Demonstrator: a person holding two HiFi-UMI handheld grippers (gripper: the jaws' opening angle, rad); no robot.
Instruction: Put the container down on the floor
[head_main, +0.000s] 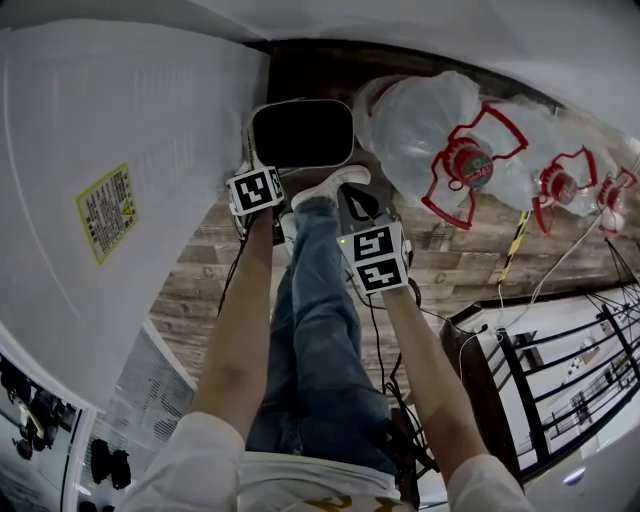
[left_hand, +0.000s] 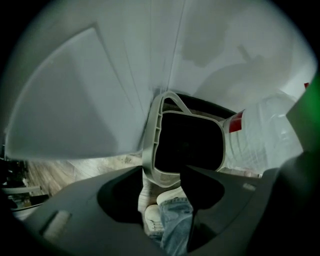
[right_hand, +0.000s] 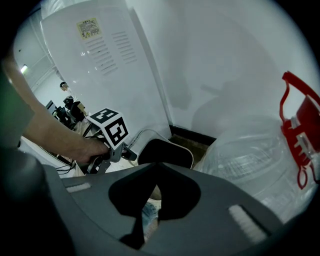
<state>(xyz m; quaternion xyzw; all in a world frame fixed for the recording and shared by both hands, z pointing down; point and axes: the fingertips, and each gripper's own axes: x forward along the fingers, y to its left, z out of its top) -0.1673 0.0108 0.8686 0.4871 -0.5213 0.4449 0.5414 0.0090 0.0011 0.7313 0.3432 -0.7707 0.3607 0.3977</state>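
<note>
The container (head_main: 302, 134) is a bin with a pale rim and a dark inside, its mouth facing up, close to the wall. My left gripper (head_main: 260, 166) is shut on its near rim; in the left gripper view the rim (left_hand: 152, 150) runs down between the jaws of my left gripper (left_hand: 162, 175). The frames do not show whether the bin's base touches the wooden floor (head_main: 205, 275). My right gripper (head_main: 352, 203) hovers to the bin's right, shut and holding nothing. The right gripper view shows its own closed jaws (right_hand: 154, 172), the container (right_hand: 165, 152) and the left gripper (right_hand: 122, 152).
Clear water jugs with red handles (head_main: 440, 125) (head_main: 560, 180) lie on the floor right of the bin. A tall white appliance (head_main: 100, 200) stands at the left. The person's leg and white shoe (head_main: 330, 186) are just below the bin. A black metal rack (head_main: 560, 385) and cables lie at the right.
</note>
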